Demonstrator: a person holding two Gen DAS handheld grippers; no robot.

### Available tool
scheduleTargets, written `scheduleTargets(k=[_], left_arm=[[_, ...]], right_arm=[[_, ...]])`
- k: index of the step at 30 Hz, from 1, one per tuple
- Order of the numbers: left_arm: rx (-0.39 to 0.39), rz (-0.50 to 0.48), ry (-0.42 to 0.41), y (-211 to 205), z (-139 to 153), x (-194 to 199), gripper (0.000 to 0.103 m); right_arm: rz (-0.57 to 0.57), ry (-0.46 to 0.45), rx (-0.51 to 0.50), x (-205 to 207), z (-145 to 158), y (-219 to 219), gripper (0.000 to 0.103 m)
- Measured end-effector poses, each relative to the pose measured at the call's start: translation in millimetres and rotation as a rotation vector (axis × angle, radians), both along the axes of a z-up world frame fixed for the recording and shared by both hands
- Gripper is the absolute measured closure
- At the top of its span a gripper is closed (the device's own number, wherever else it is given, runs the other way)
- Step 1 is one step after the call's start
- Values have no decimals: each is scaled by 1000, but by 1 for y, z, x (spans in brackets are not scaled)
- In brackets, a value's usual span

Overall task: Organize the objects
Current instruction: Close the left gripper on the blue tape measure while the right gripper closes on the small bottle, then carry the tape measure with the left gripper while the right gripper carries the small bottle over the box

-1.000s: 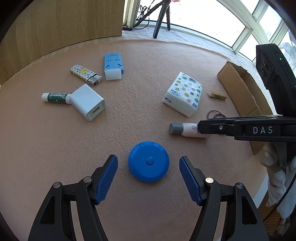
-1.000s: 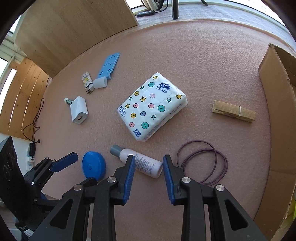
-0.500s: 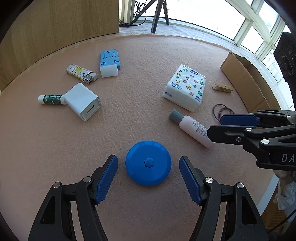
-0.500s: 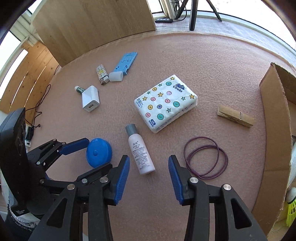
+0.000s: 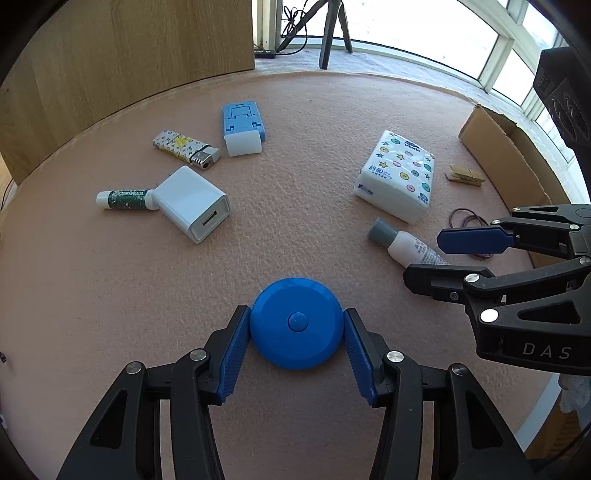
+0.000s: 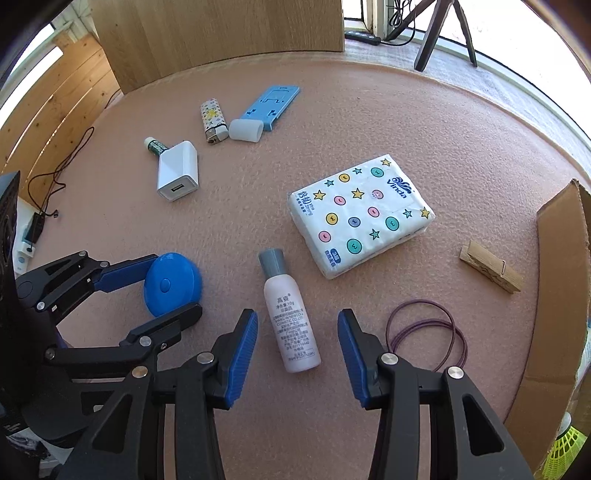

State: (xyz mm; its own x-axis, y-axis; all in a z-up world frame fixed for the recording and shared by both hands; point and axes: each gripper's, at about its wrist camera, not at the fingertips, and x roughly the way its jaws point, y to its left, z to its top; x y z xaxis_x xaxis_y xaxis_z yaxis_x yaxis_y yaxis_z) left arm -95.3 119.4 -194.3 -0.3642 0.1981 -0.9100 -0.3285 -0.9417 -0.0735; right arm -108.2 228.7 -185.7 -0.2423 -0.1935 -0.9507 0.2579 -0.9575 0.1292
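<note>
Left gripper (image 5: 297,328) clenched on the blue round case (image 5: 296,328) resting on the pink mat (image 5: 295,221), just left of the small bottle (image 6: 290,314), which lies between the released right gripper (image 6: 297,334) pads.

Table: here's the pink, pebbly table (image 5: 110,295), running right out to a curved far edge.
Panel: a tall wooden panel (image 5: 129,55) stands upright just behind that edge.
Tripod: black tripod legs (image 5: 327,48) are planted on the floor beyond, by the bright window (image 5: 424,29).
Power strip: a dark power strip (image 6: 364,37) lies beside the tripod, cords rising from it.
Cable: a thin cable (image 6: 55,173) loops down on the left.
Shuttlecock: a yellow-green shuttlecock (image 6: 567,448) peeks in at bottom right.
</note>
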Motion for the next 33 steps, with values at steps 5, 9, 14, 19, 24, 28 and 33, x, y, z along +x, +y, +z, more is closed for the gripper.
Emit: scheduleTargets(k=[5, 9, 14, 19, 24, 28, 33], left_arm=[[1, 7, 7, -2, 1, 1, 49], [8, 21, 0, -4, 2, -1, 49], [20, 33, 5, -7, 8, -1, 49], [56, 41, 16, -6, 21, 2, 49], [80, 28, 50, 3, 42, 2, 49], [104, 1, 88, 20, 62, -1, 49], [136, -57, 133, 53, 87, 0, 49]], right_arm=[[31, 10, 56, 4, -5, -10, 70], [31, 25, 41, 9, -4, -10, 81], [20, 37, 12, 18, 2, -2, 85], [-6, 71, -39, 32, 21, 14, 85], [-68, 121, -89, 42, 50, 34, 85], [-122, 172, -97, 50, 75, 62, 85], [-197, 228, -87, 63, 101, 107, 85]])
